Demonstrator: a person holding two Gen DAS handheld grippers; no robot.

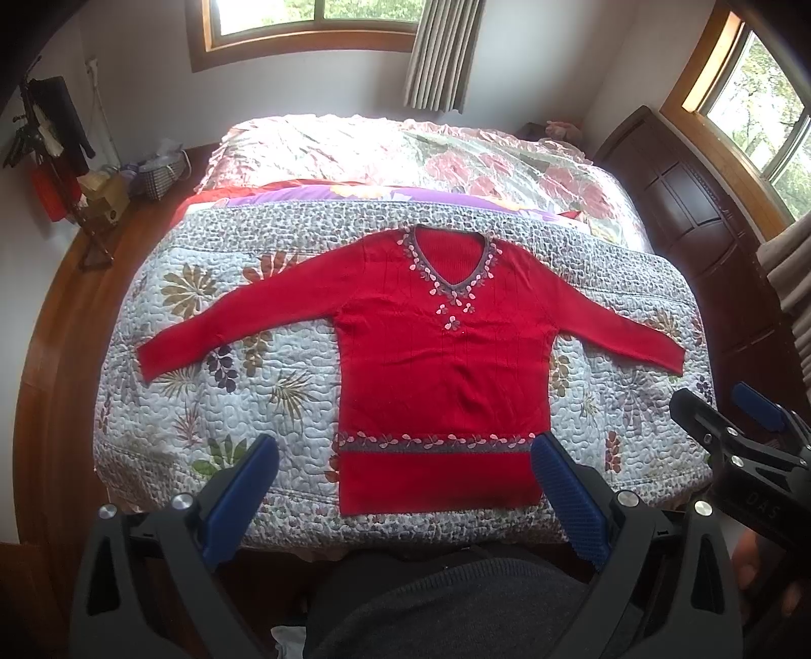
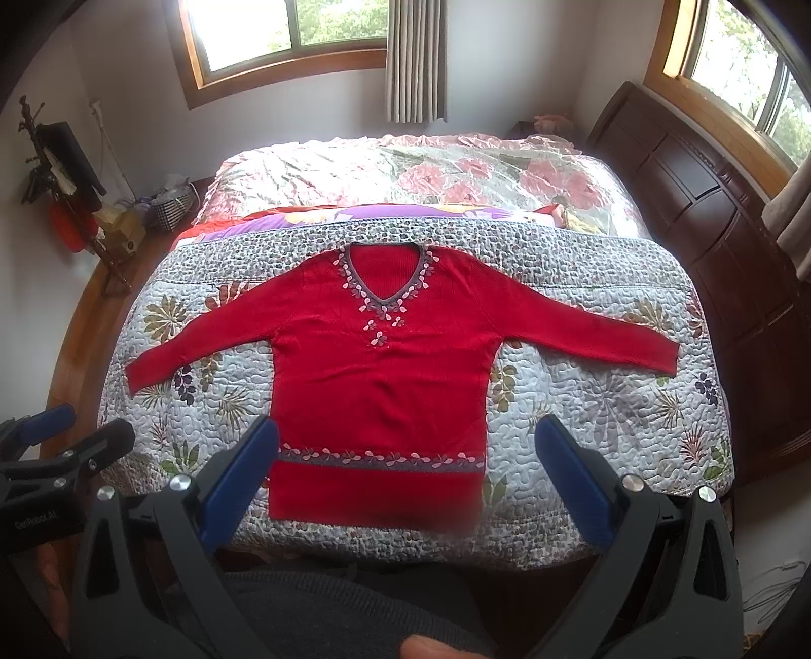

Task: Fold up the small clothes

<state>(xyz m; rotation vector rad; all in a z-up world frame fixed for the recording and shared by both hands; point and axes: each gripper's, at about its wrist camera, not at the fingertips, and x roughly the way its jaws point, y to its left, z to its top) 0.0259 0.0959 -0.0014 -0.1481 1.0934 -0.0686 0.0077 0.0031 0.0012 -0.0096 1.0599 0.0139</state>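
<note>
Bright daylight through windows [image 1: 309, 20]; glare there; strong fisheye edges.

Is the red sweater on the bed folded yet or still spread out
Spread out. The red knit V-neck sweater lies flat on the quilted floral bedspread, both sleeves extended sideways.

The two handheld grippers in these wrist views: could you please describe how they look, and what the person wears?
Both the left gripper and right gripper are black plastic frames with silver bolts and ribbed blue finger pads. Pale lettering marks each body. The person wears a dark grey knit top.
</note>
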